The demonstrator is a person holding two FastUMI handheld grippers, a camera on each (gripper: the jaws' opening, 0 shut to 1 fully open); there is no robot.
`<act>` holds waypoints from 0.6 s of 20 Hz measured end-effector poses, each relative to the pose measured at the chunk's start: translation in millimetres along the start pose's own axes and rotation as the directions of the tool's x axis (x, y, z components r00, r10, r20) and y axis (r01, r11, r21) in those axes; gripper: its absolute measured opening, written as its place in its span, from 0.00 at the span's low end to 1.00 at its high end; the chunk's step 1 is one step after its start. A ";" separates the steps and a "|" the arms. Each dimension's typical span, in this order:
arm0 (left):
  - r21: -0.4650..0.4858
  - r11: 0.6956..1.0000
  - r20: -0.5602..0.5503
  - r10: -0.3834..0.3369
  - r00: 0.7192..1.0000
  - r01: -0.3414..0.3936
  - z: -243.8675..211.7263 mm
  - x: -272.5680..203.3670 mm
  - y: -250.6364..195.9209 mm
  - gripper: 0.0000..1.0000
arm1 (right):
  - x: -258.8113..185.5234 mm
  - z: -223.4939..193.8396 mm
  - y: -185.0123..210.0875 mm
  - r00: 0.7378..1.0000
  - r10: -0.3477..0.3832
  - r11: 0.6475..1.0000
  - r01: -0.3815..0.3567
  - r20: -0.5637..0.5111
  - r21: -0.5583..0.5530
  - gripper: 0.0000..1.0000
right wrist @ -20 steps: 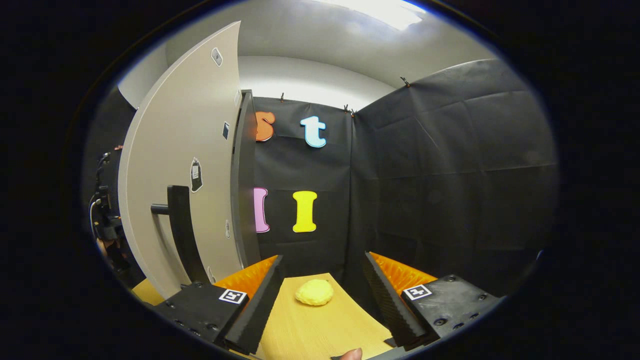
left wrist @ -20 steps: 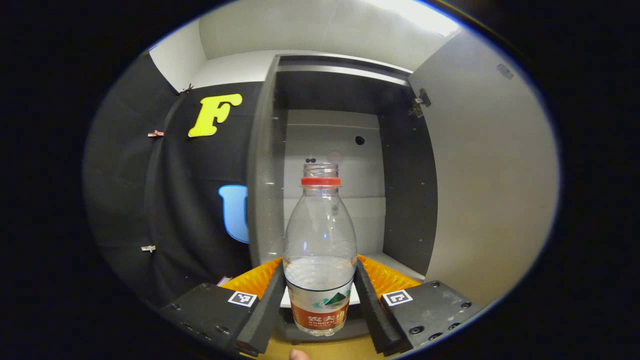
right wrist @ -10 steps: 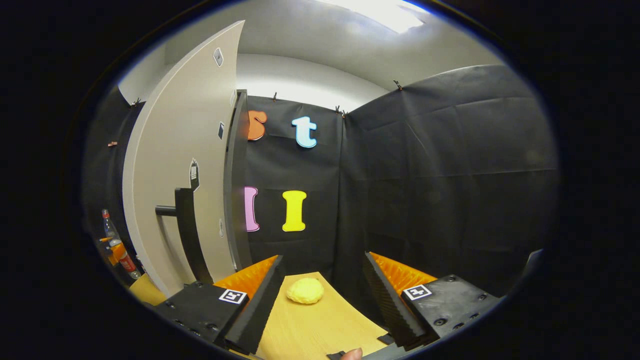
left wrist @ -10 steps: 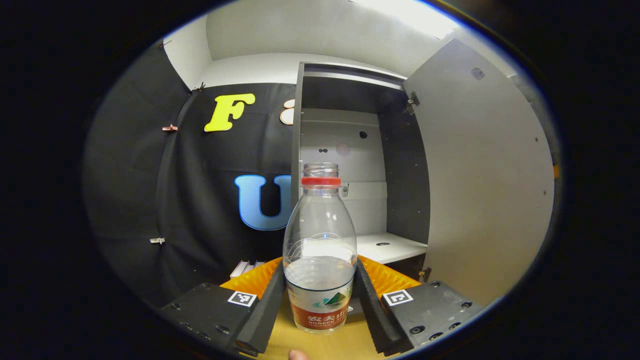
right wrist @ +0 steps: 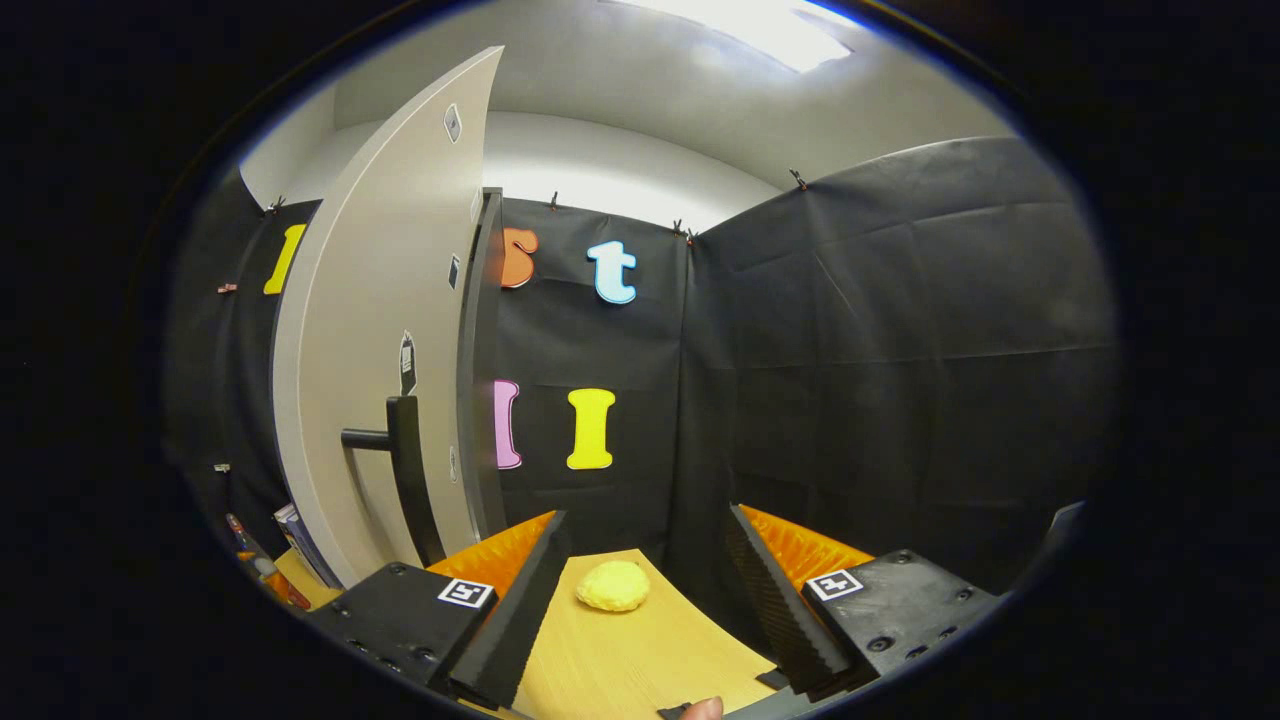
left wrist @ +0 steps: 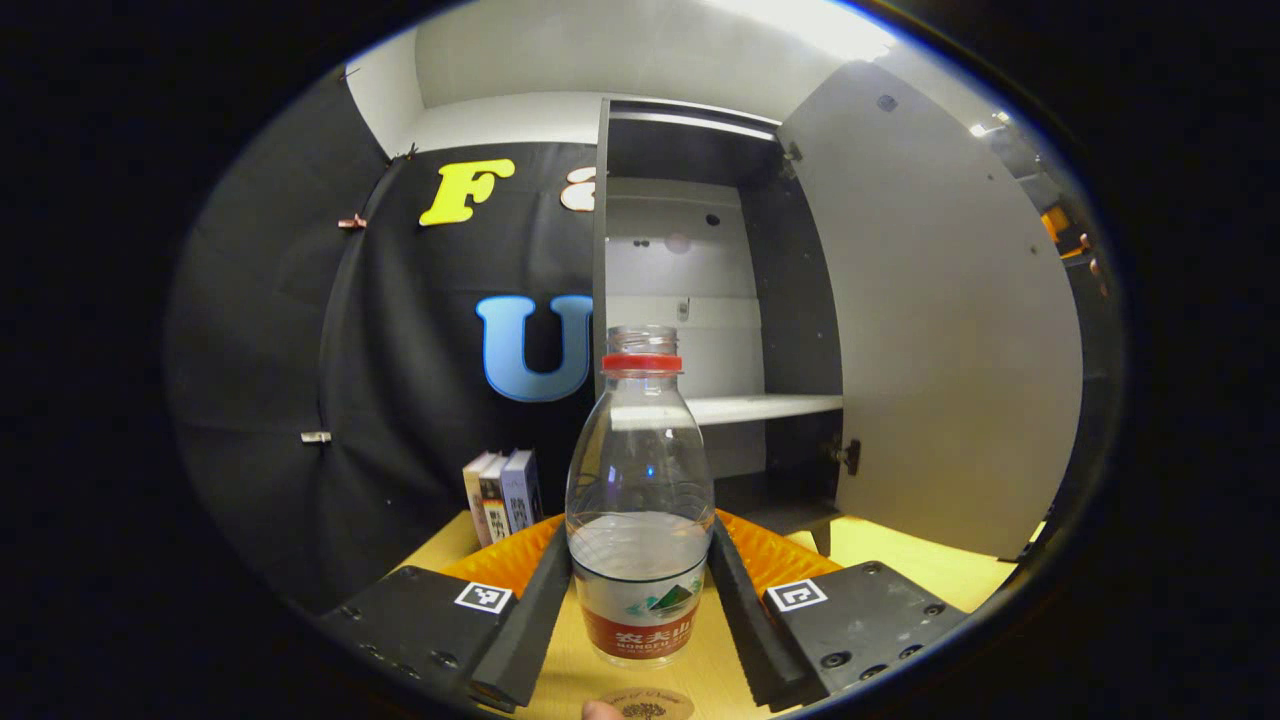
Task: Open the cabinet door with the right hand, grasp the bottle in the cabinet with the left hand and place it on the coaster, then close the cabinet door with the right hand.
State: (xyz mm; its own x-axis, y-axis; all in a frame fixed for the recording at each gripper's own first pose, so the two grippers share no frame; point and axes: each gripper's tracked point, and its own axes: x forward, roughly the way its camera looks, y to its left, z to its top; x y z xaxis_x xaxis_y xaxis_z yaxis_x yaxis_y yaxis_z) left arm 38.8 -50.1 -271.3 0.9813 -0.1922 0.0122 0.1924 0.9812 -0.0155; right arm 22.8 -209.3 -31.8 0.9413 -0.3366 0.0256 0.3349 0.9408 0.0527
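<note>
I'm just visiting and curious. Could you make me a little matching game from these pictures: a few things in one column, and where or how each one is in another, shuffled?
Things:
1. bottle
2. cabinet door
3. books
4. yellow lump

States:
A. standing upright on the table by the black cloth wall
B. swung wide open
C. lying on the table ahead of the open right gripper
D. clamped between the left gripper's fingers

Pairs: 1-D, 2-B, 3-A, 4-C
</note>
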 end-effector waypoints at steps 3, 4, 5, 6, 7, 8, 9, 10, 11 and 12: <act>0.001 1.000 -0.014 -0.018 1.000 0.018 -34.5 -5.0 -2.8 0.78 | 4.5 -3.4 -0.8 1.000 0.000 1.000 0.000 -0.019 -0.004 0.98; 0.003 1.000 -0.017 -0.026 1.000 0.026 -44.5 -6.5 -4.7 0.78 | 4.8 -3.4 -0.4 1.000 -0.001 1.000 0.001 -0.019 -0.014 0.97; 0.006 0.999 -0.027 -0.034 0.999 0.034 -56.4 -7.4 -6.8 0.78 | 5.3 -5.0 2.8 1.000 0.003 1.000 -0.003 -0.022 -0.015 0.98; 0.012 0.999 -0.032 -0.040 0.999 0.041 -65.9 -9.2 -8.4 0.78 | 5.5 -6.7 6.0 0.999 0.010 1.000 -0.010 -0.030 -0.009 0.98; 0.014 0.999 -0.038 -0.045 0.998 0.046 -74.8 -9.2 -8.3 0.78 | 7.2 -9.4 8.0 0.999 0.014 1.000 -0.015 -0.039 -0.007 0.98; 0.011 0.999 -0.045 -0.046 0.998 0.047 -83.1 -9.9 -7.8 0.78 | 7.7 -11.1 8.0 0.999 0.011 1.000 -0.012 -0.047 -0.014 0.98; 0.005 0.999 -0.053 -0.044 0.998 0.045 -92.0 -10.8 -6.1 0.78 | 7.7 -10.7 9.1 0.999 0.011 1.000 -0.012 -0.047 -0.025 0.98; -0.002 0.999 -0.055 -0.043 0.998 0.043 -99.4 -11.7 -4.9 0.78 | 7.5 -9.7 10.2 0.999 0.010 0.999 -0.011 -0.044 -0.035 0.98; -0.006 0.999 -0.061 -0.041 0.997 0.040 -107.2 -12.4 -4.7 0.77 | 7.3 -9.4 12.2 0.999 0.011 0.999 -0.013 -0.044 -0.043 0.98; -0.007 0.999 -0.065 -0.037 0.997 0.037 -113.9 -12.5 -3.3 0.78 | 6.4 -9.3 14.5 0.999 0.015 0.999 -0.017 -0.046 -0.048 0.98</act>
State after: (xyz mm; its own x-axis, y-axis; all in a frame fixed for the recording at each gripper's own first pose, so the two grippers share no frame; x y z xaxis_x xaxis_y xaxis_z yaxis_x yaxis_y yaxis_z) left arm 26.8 -53.0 -385.3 0.9720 -0.2290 -0.0524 0.2282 0.9734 -0.0224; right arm 34.0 -197.4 -40.1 0.9471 -0.3203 -0.0195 0.3205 0.9473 0.0041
